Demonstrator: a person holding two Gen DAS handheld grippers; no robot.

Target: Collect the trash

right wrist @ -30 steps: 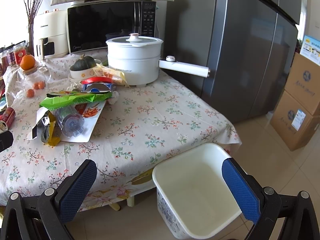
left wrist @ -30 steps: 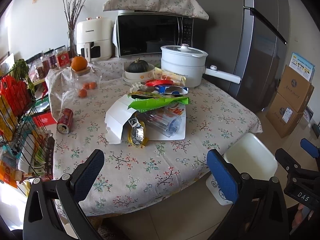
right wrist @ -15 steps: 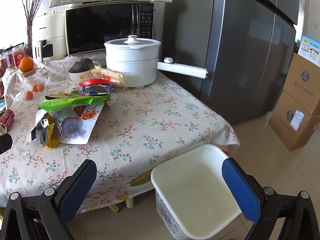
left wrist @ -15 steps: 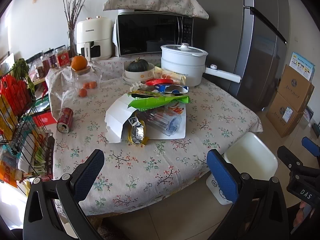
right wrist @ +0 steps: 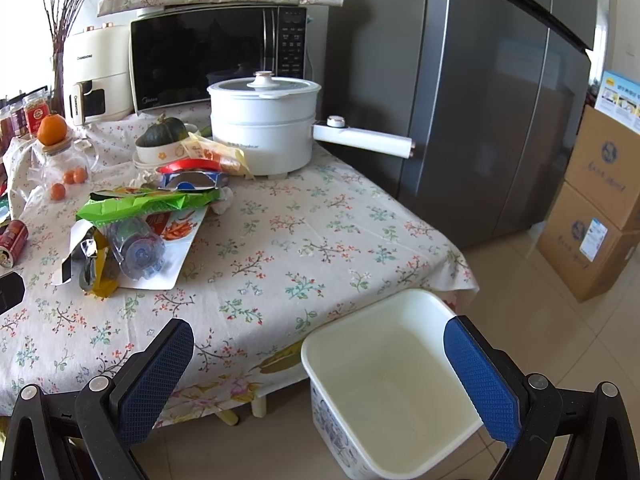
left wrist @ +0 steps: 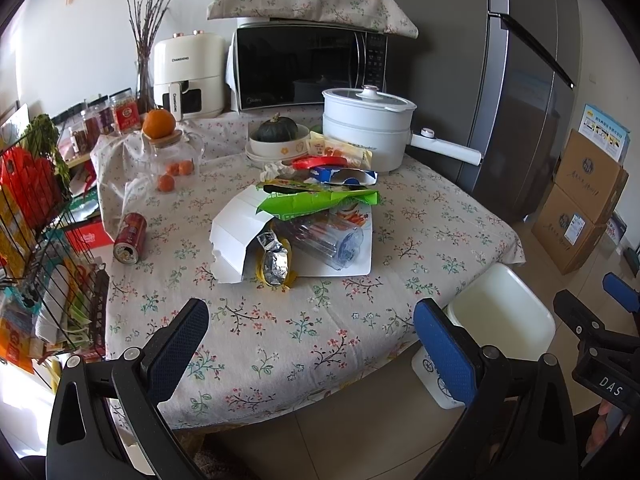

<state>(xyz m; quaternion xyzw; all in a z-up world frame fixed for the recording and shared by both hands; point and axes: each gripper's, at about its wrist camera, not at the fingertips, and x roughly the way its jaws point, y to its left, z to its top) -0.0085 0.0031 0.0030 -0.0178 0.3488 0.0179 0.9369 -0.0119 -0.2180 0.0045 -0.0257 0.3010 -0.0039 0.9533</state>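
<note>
1. Left wrist view: trash pile [left wrist: 296, 220] sitting mid-worktop [left wrist: 280, 328], wrappers, crushed bottle, foil, all untouched; red can [left wrist: 130, 234] lying off to the side.
2. White bin [right wrist: 384, 380] on the floor by the worktop corner, nothing inside, so basically zero progress.
3. Left hand-held gripper [left wrist: 310, 344] and right hand-held gripper [right wrist: 318, 376] both spread wide, holding nothing.
4. Everything left to grab.

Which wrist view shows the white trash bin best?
Right wrist: the white trash bin sits close, its whole opening and bare inside visible. The left wrist view shows the bin smaller, at the table corner, partly behind a gripper finger.
</note>
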